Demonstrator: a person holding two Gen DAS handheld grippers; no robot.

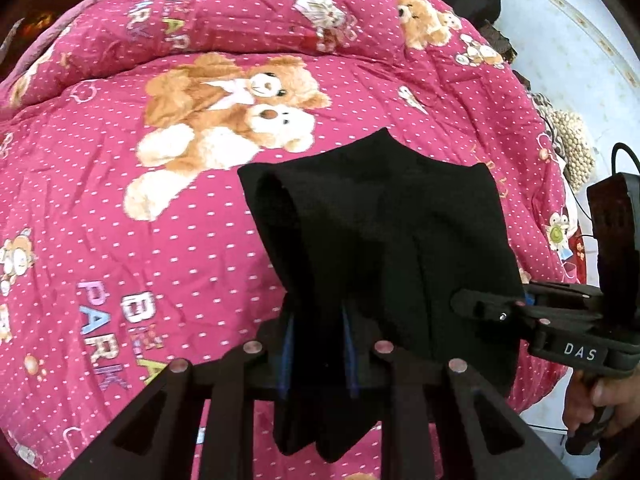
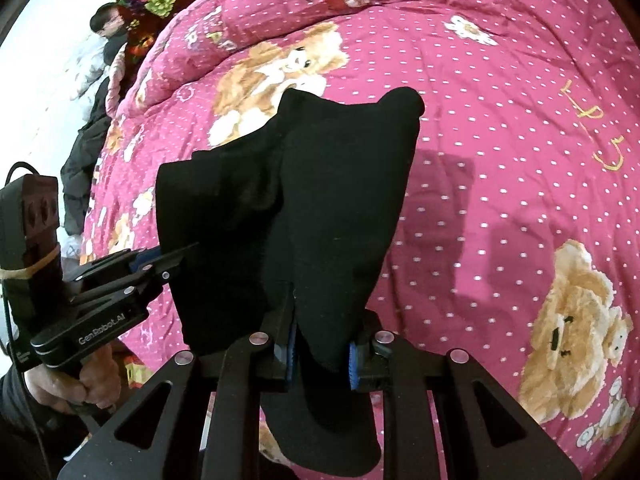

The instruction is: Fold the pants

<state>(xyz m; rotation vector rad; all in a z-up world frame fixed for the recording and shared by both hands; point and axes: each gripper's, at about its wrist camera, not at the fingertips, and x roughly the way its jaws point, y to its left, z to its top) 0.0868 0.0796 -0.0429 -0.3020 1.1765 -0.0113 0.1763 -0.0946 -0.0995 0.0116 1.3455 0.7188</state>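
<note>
The black pants (image 1: 384,232) hang in the air above the bed, bunched into a dark bundle, with both tools clamped on the cloth. The left tool (image 1: 320,344) has its two fingers closed on a thick fold of fabric that spills down between them, and the right tool (image 2: 322,354) pinches a neighbouring part of the same edge, its blue pads (image 2: 352,364) pressed against the cloth on either side. In each wrist view the other tool reaches in from the side and bites the garment close by, so the two grips sit near each other. Below lies a pink quilt (image 1: 200,208) printed with teddy bears, and the pants do not seem to rest on it. The step in hand looks like the lift-and-carry part of a fold, the garment already doubled over. The next move probably calls for lowering the bundle flat onto the quilt with the edges kept level, then releasing without dragging the layers apart
</note>
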